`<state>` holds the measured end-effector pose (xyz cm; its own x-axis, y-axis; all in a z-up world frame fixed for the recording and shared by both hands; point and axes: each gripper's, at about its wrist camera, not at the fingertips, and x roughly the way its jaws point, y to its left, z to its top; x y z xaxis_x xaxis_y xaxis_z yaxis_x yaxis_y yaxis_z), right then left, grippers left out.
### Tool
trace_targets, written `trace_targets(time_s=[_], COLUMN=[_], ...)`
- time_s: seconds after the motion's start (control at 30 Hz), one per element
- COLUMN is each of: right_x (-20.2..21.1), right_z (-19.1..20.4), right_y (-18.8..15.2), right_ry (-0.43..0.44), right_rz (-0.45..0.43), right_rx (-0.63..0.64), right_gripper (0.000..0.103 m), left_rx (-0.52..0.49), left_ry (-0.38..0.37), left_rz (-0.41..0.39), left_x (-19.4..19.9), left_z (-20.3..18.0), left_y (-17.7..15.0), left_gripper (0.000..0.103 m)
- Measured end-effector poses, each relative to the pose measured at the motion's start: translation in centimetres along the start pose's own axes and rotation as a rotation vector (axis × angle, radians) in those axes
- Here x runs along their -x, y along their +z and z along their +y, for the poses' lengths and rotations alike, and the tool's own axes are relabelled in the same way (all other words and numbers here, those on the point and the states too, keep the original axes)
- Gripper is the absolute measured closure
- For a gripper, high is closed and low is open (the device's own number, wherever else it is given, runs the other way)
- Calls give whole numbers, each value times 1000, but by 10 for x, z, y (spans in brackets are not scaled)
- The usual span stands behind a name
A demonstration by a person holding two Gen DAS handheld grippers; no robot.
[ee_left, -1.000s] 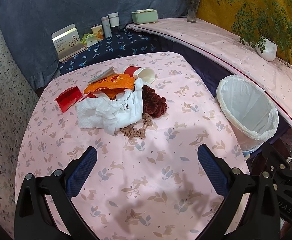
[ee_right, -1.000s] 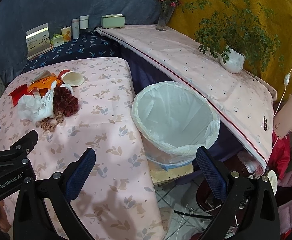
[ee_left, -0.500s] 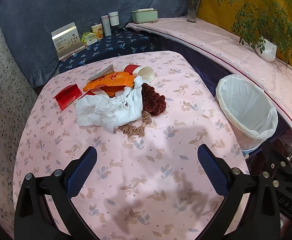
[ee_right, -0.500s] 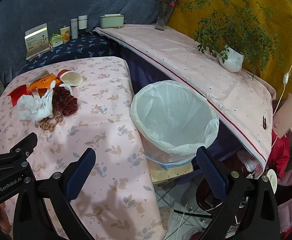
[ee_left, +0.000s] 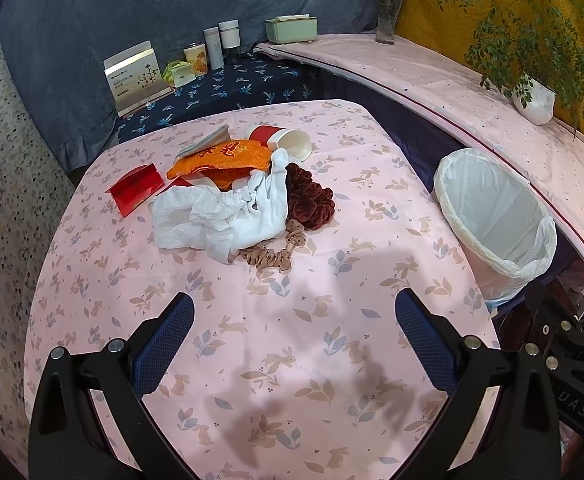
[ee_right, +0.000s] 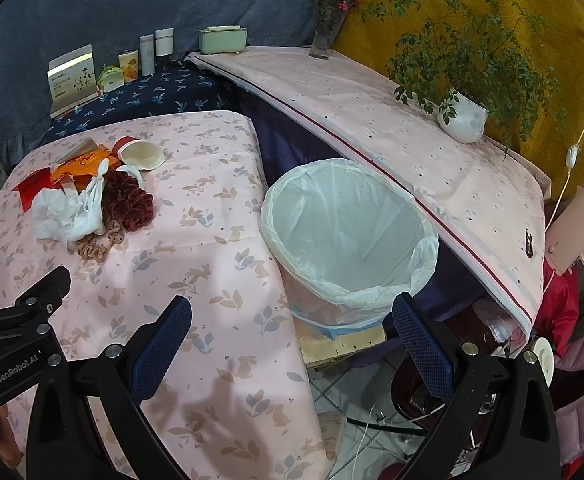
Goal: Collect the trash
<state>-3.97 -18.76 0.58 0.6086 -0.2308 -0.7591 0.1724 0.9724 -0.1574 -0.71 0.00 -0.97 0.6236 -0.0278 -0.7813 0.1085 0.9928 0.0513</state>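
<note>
Though both claws gape empty, white tissue (ee_left: 215,216) hides part of orange wrapper (ee_left: 223,156); bin (ee_right: 348,236) base unseen.

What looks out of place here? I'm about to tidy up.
A paper cup lies tipped on its side on the pink table, beside a heap of crumpled white tissue, an orange wrapper and scrunchies. The lined bin looks empty.

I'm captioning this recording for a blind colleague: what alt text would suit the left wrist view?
Open left tongs hover over a pink rabbit-print tablecloth, facing a litter pile: crumpled white tissue, orange foil wrapper, tipped red paper cup, red card, maroon scrunchie, tan scrunchie. A white-lined bin stands to the right, beyond the table edge.
</note>
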Motion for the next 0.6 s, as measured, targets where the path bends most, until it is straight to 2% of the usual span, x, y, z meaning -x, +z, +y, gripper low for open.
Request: trace_targets(time_s=[0.6], right_x=[-1], right_z=[0], right_y=[-2], right_ry=[0], right_rz=[4], right_rx=[2], right_gripper=[7], left_rx=[10], left_ry=[-5], left_rz=[11], left_x=[-3], left_z=[4], left_y=[0], left_gripper=[7])
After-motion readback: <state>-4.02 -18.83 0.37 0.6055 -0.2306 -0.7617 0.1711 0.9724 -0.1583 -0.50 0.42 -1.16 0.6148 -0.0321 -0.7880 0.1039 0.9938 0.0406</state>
